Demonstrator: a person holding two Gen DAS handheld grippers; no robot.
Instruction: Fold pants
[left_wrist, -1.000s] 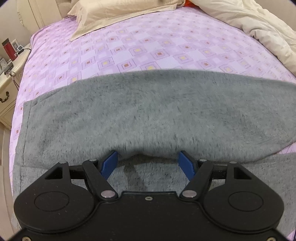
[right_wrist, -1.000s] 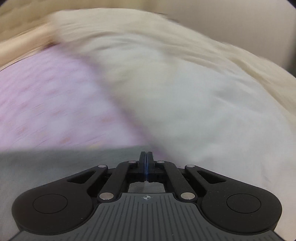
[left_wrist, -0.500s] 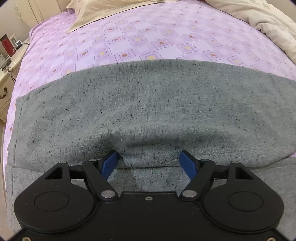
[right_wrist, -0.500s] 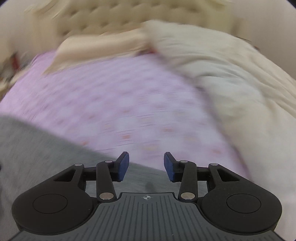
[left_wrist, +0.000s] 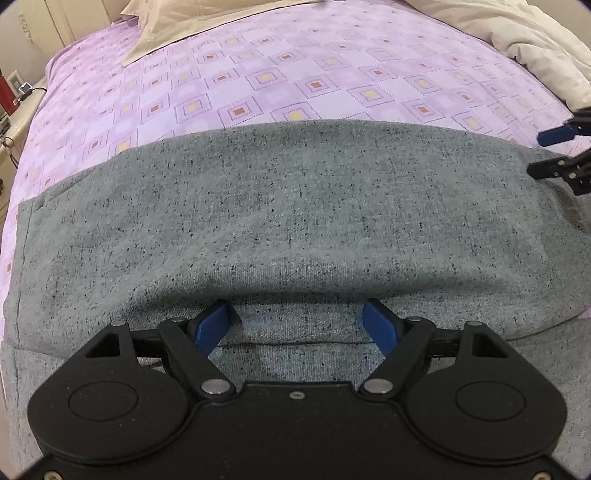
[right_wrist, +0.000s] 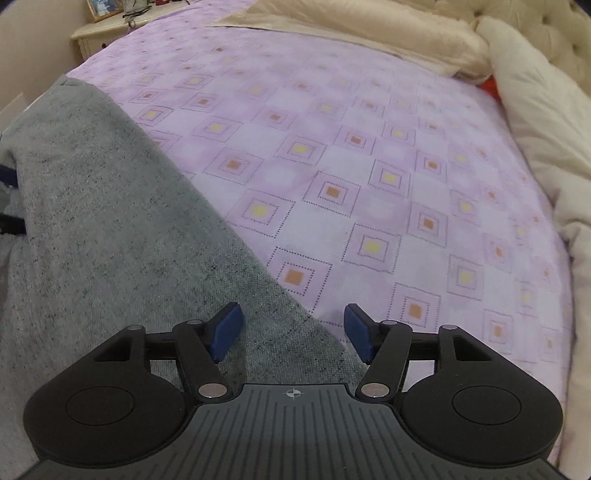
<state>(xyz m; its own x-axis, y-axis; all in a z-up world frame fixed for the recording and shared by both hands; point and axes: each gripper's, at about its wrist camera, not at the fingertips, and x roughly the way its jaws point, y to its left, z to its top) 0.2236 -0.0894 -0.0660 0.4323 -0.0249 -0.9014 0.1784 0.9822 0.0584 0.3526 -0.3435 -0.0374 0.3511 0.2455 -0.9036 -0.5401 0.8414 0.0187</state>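
Left wrist view, left to right. A cream nightstand (left_wrist: 14, 122) stands at the far left edge, beside the bed. The bed carries a purple sheet (left_wrist: 295, 77) printed with nested squares. A beige pillow (left_wrist: 192, 22) lies at the head of the bed, upper left of centre. The grey pants (left_wrist: 295, 206) lie across the sheet as a wide band, folded over so that an upper layer covers a lower one; the edge of the upper layer runs just above the claw tips.

The left claw (left_wrist: 297, 325) points steeply down over the near edge of the pants. Its jaws stand wide apart, and no fabric is pinched between the blue pads (left_wrist: 212, 325); only the flat lower layer shows in the gap. The jaws have just been opening slightly.

At the far right edge, the right claw (left_wrist: 554, 151) appears from the side above the right end of the pants. A cream duvet (left_wrist: 535, 40) is bunched at the upper right corner.

Right wrist view, left to right. The pants (right_wrist: 92, 229) fill the left half, with their edge running diagonally down to the claw. The right claw (right_wrist: 291, 332) straddles this edge: the left pad sits over grey fabric, the right pad over the sheet (right_wrist: 369, 166). Its jaws have just been opening and now stand fully apart, with nothing clamped. The duvet (right_wrist: 535, 122) lies along the right side.
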